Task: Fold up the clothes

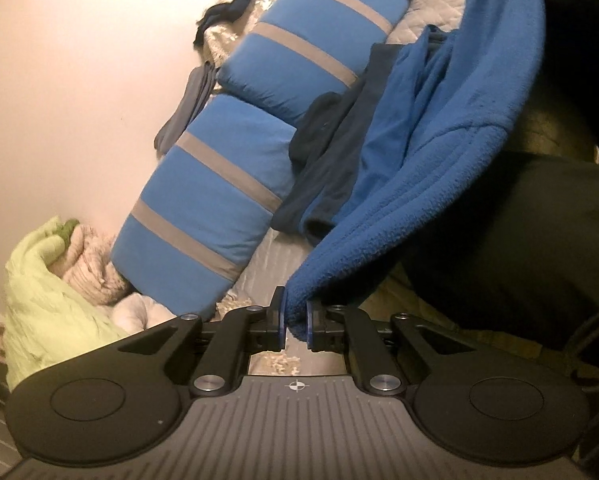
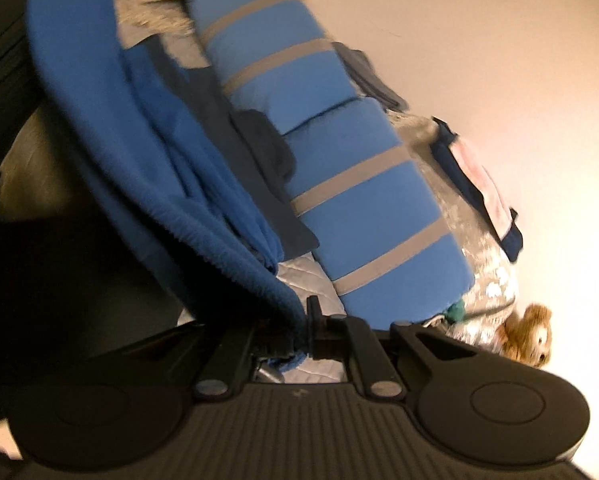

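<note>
Left wrist view: blue fleece garment (image 1: 439, 184) runs from the upper right of the frame down to bottom centre, where the left gripper (image 1: 296, 322) is clenched on a bunched hem edge; both jaws press against the fabric. Beyond it, centre frame, lie a folded navy garment (image 1: 339, 160) and two blue pillows with grey stripes (image 1: 219, 196), end to end on a pale quilted bedspread (image 1: 275, 264). A light green blanket (image 1: 39, 292) is heaped at lower left, against a plain wall (image 1: 79, 80).

Right wrist view: the blue fleece garment (image 2: 111, 128) sweeps from upper left to bottom centre, its edge pinched in the closed right gripper (image 2: 303, 340). The striped pillows (image 2: 359, 184) occupy centre frame. A brown stuffed toy (image 2: 531, 336) sits at the right edge, beside the bedspread (image 2: 307, 276).
</note>
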Demonstrator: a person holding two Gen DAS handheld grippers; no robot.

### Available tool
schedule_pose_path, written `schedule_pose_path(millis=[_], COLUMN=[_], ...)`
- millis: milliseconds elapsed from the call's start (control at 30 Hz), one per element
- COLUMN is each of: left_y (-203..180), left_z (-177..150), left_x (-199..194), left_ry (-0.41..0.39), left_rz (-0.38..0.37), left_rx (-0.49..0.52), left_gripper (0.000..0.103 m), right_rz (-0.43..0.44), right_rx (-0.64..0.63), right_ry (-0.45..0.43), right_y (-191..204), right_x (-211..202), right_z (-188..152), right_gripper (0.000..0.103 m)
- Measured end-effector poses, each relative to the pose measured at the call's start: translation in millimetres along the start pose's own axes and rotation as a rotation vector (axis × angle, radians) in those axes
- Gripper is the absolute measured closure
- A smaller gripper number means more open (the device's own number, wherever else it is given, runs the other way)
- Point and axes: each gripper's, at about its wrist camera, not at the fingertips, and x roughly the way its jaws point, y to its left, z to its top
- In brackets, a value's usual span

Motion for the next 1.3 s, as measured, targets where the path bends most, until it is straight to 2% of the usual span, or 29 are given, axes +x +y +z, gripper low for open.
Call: schedule_pose_path(millis=[267, 667, 833, 1100, 1300], left_y=[6, 20, 25, 47, 59], left_z=[5, 9, 11, 16, 18], left_x=[-12, -30, -16, 19, 40], left_ry=[-0.011, -0.002, 0.009, 0.026, 0.024], left_rz=[-0.021, -0.083, -0.144, -0.29, -0.338], left_rx=[0.044, 0.024, 0.056, 0.061, 0.056], left_gripper=[0.093, 0.094, 0.094, 0.094, 0.094], right_rz=[0.104, 0.253, 0.272, 0.432, 0.525], right_rx=[-0.061, 0.011, 0.013, -0.013, -0.018], right_ry=[0.035, 0.065, 0.052, 0.094, 0.125], right_y=[-14, -38, -46, -63, -79], right_x=[-10, -28, -22, 11, 34], right_z=[2, -1, 0, 10, 14], right_gripper=[0.098, 0.099, 0.099, 0.099, 0.099])
